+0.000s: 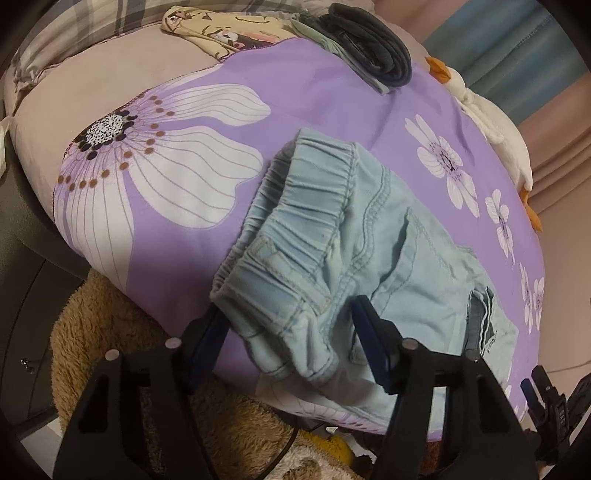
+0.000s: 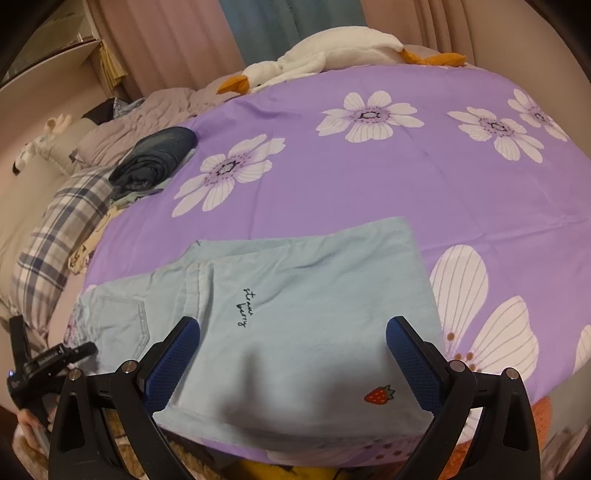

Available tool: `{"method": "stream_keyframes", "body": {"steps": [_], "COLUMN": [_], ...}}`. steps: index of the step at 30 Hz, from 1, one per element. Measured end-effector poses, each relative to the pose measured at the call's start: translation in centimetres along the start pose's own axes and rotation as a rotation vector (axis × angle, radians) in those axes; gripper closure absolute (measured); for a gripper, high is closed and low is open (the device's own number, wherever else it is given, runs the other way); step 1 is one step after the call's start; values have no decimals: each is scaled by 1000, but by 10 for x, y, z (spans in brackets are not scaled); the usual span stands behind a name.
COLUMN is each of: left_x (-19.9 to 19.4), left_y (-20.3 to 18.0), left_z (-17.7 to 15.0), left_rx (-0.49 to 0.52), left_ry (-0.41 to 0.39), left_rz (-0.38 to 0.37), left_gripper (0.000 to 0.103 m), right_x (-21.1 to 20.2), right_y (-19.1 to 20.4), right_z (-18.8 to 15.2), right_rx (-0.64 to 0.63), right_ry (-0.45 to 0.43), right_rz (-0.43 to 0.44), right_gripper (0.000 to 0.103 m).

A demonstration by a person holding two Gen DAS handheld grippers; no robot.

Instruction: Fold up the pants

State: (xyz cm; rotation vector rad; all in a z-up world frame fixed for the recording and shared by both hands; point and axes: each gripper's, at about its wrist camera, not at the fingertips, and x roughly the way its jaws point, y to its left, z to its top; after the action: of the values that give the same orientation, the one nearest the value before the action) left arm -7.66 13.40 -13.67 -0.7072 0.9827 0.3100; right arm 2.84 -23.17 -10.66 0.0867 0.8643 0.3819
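Light blue denim pants (image 1: 354, 258) lie on the purple flowered bedspread (image 1: 314, 99) near its front edge. The elastic waistband faces my left gripper (image 1: 291, 317), which is open, its blue-padded jaws straddling the waistband corner. In the right wrist view the pants legs (image 2: 295, 302) lie flat, with "strawberry" lettering and a small strawberry print. My right gripper (image 2: 293, 338) is open, its jaws spread wide on either side of the leg end. Neither gripper holds cloth.
Folded dark jeans (image 1: 373, 40) and a cartoon-print garment (image 1: 221, 26) lie at the bed's far side. A white plush goose (image 2: 325, 55) lies along the far edge. A plaid quilt (image 2: 55, 236) is at the left. A brown furry plush (image 1: 110, 332) sits below the bed edge.
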Motion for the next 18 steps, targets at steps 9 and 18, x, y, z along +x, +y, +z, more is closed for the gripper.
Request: {"method": "stream_keyframes", "body": {"steps": [9,18], "left_x": [1,7], "left_y": [4,-2], "left_z": [6,8], "left_rx": [-49,-36], "left_ry": [5,-38], "left_rz": [-87,-71], "left_gripper": [45,49], "right_x": [4,8], "right_y": [2,3], "right_z": [0,-3], "right_rx": [-4,-1], "right_ry": [12,26], "right_rz": [2,-5], "right_gripper": [3,3]}}
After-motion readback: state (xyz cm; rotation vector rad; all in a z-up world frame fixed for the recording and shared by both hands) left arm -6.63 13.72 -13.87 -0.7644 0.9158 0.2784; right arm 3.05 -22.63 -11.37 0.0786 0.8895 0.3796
